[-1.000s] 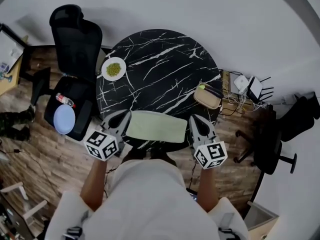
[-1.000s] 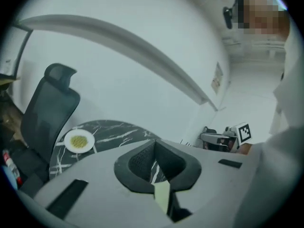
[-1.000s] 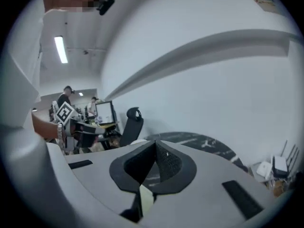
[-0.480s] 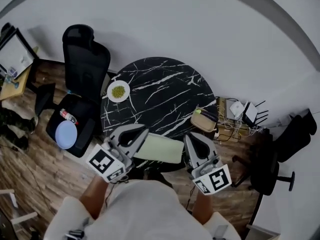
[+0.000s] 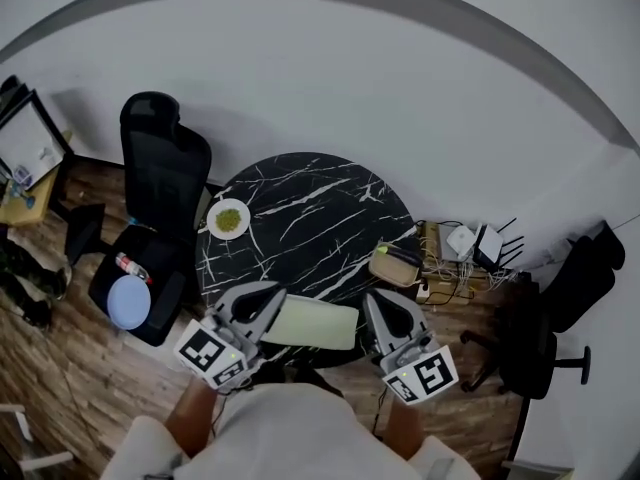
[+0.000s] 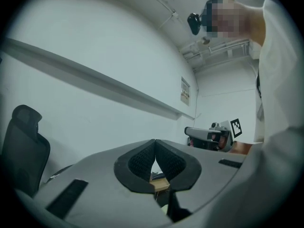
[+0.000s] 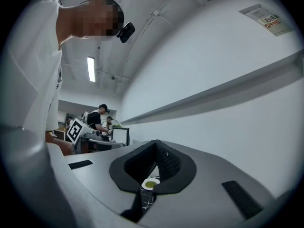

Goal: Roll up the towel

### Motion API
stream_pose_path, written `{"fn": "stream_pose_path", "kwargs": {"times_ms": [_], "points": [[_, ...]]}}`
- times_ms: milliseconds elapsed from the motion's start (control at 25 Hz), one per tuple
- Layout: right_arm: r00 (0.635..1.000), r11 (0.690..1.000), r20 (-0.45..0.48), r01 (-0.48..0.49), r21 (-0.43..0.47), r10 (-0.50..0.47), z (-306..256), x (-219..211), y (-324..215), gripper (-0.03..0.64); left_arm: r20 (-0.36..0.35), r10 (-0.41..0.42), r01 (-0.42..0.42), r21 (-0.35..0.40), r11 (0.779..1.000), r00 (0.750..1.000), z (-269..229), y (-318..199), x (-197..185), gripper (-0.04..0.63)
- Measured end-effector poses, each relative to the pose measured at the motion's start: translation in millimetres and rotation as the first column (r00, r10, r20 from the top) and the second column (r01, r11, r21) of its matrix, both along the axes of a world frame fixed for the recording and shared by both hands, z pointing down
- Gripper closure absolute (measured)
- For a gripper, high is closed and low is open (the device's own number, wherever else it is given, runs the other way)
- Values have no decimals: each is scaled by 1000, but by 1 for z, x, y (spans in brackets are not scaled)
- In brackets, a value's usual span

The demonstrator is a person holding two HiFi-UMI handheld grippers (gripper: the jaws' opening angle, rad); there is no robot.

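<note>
Head view: a round black marble worktop [image 5: 310,218] carries a pale green towel [image 5: 315,323], which lies at its near edge. The left gripper [image 5: 278,291] and right gripper [image 5: 376,296] hover one at each end of the towel. Both point away from the person, whose forearms are close to the torso. In the left gripper view and the right gripper view, each gripper aims level toward the white wall. The fingers [image 6: 142,158] are clenched tip to tip and grasp nothing.

Glossy marble-look tbl [image 5: 310,218], matt cloth towel [image 5: 315,323]
</note>
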State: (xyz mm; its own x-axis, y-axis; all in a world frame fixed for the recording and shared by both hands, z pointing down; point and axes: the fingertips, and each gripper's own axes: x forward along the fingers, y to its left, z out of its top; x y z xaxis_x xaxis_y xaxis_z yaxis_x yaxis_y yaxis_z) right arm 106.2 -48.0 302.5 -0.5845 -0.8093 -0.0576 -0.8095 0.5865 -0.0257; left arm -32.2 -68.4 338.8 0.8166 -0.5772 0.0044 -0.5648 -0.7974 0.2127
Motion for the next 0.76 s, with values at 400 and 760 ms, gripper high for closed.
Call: {"fn": "stream_pose_path", "kwargs": {"times_ms": [400,760], "points": [[997,1000,-73,-17,18,18,-1,4,0,623,-18,-43,44,29,999,999,-5,8,-11,594],[998,1000,-62,1,14,0,-1,8,10,623,-30,32,-29,76,997,999,-23,6,7,594]]}}
